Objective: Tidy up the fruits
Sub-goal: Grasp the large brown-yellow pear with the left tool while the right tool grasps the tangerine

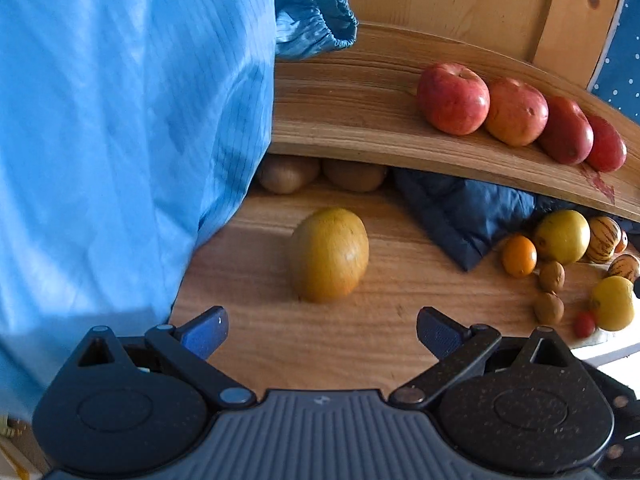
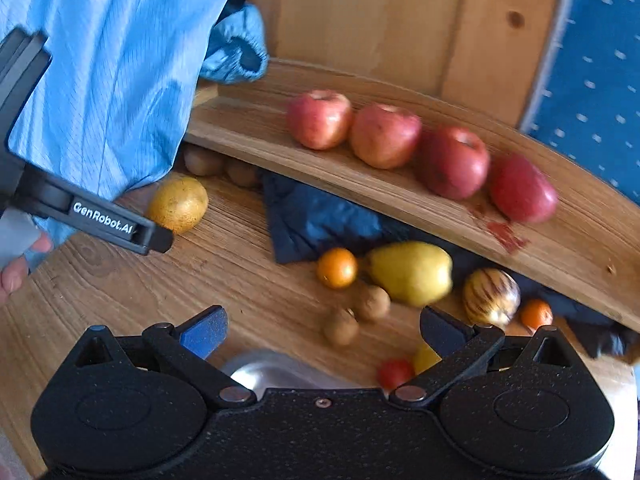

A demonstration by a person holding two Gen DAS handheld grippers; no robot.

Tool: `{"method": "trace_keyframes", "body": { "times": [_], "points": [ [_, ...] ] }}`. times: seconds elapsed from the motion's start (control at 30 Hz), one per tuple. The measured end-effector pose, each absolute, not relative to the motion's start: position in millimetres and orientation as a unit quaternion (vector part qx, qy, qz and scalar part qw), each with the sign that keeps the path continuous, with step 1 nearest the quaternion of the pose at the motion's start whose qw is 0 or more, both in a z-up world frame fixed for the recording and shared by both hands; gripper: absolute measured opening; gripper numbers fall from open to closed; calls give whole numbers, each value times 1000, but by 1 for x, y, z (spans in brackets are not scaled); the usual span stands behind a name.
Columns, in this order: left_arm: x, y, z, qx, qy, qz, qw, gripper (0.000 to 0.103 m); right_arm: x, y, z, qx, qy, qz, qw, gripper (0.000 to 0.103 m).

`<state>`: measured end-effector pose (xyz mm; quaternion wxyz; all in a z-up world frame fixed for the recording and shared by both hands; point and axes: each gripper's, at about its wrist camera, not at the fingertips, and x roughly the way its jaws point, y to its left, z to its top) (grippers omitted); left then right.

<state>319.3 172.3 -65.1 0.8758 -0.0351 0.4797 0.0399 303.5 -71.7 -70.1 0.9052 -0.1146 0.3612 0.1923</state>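
Golden fruit (image 1: pixel 329 255) is lying alone on the wood table (image 1: pixel 320 344), just ahead of my L gripper (image 1: pixel 322 330), which I'm holding w/ fingers spread, nothing between them. Four apples (image 1: pixel 453 98) are sitting in a touching row on the upper shelf (image 1: pixel 352 120). My R gripper (image 2: pixel 323 330) is also gaping, empty, hovering over the mixed pile: pear (image 2: pixel 412 272), orange (image 2: pixel 337 268), walnuts (image 2: pixel 372 302), striped fruit (image 2: pixel 491 297). Blue sleeve (image 1: pixel 120 120) is hanging at left.

left claw (image 1: pixel 322 332): black linkage arms, blue finger pads, silver rivets, ribbed grey body
right claw (image 2: pixel 323 330): black speckled body, centre screw, blue pad at 9 o'clock
clothing: light blue pinstriped coat (image 1: pixel 120 120), elastic cuff (image 1: pixel 334 20)
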Motion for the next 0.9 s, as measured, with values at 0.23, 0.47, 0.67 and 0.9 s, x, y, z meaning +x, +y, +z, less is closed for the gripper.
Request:
{"method": "trace_keyframes", "body": {
  "times": [0.23, 0.47, 0.67, 0.9],
  "points": [
    [342, 185, -78, -39, 485, 8, 874, 102, 333, -43, -78, -98, 376, 189, 902, 95],
    [364, 191, -87, -48, 485, -29, 873, 91, 358, -31, -92, -98, 401, 159, 897, 79],
    [370, 195, -93, -74, 476, -51, 875, 75, 374, -30, -104, -98, 419, 136, 892, 70],
    [370, 189, -92, -52, 458, -42, 887, 60, 385, -31, -115, -84, 426, 106, 894, 46]
  ]
}}
